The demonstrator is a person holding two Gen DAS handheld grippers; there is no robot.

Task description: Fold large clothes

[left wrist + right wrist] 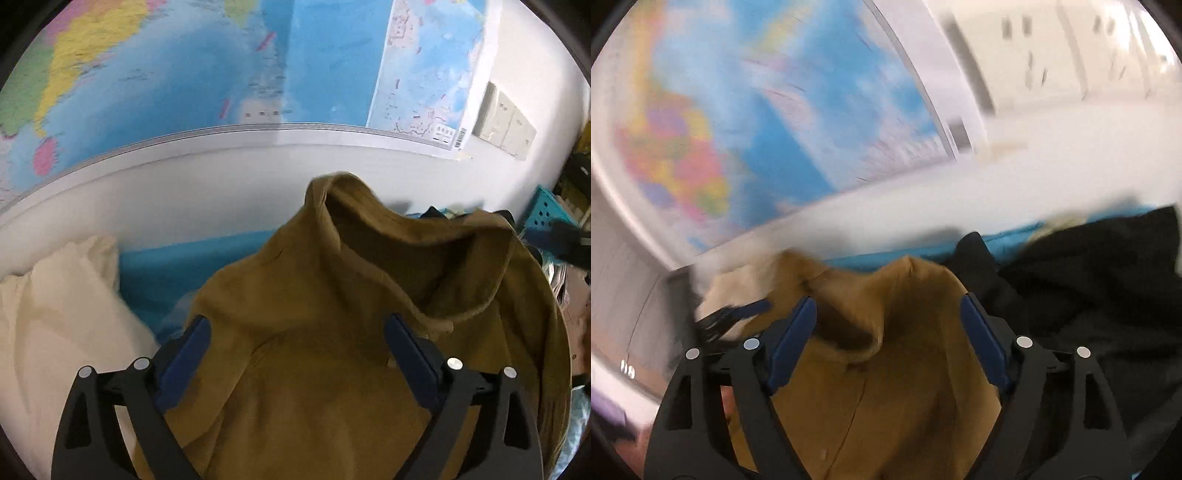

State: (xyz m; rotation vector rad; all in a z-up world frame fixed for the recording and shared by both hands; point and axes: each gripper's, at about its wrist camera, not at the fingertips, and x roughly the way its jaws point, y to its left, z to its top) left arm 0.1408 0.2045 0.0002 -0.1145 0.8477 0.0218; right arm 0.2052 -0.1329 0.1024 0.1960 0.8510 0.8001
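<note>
A large mustard-brown garment (332, 314) lies bunched on a blue bed surface (177, 258), with a hood or collar fold standing up at its far end. My left gripper (297, 330) is open, its blue-padded fingers (184, 354) spread on either side of the brown cloth. In the right wrist view the same brown garment (871, 387) lies between the spread fingers of my right gripper (888, 314), which is open. The left gripper (738, 314) shows at the left of that blurred view. The right gripper (565, 240) shows dimly at the right of the left wrist view.
A cream pillow or cloth (62, 314) lies left of the garment. Black clothing (1089, 295) is piled to the right. A world map (184, 66) hangs on the white wall behind the bed. A teal crate (550, 210) stands at the far right.
</note>
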